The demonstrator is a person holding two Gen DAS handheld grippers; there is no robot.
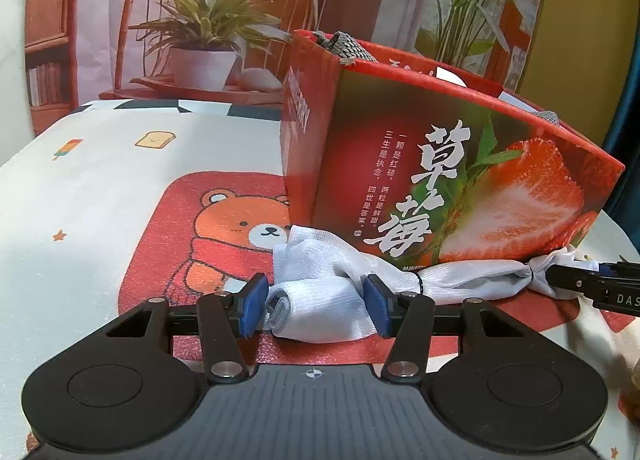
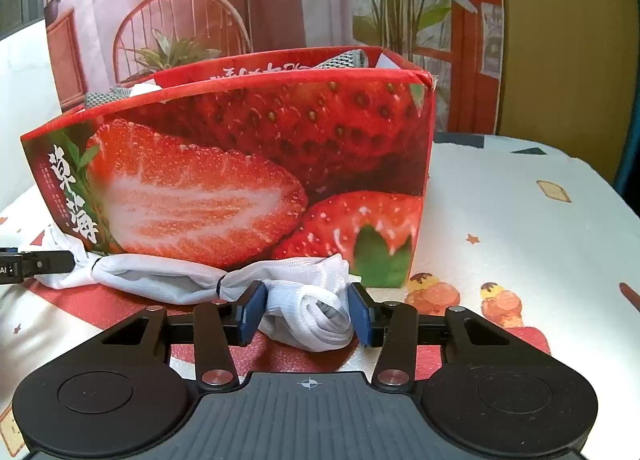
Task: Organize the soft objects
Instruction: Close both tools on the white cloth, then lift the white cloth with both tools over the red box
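The white cloth bundle (image 1: 320, 300) lay lengthwise along the strawberry box (image 1: 440, 180); left tongs (image 1: 316, 306) and right tongs (image 2: 306, 314) each clamped an end.

This looks like a home set up for recording. A strawberry gift box (image 2: 248, 164) stands on a table under a cartoon tablecloth (image 1: 100, 188) printed with a bear, toast and ice lollies. Behind the box hangs a printed backdrop (image 1: 208, 12) picturing a rattan chair, potted plants and bookshelves.
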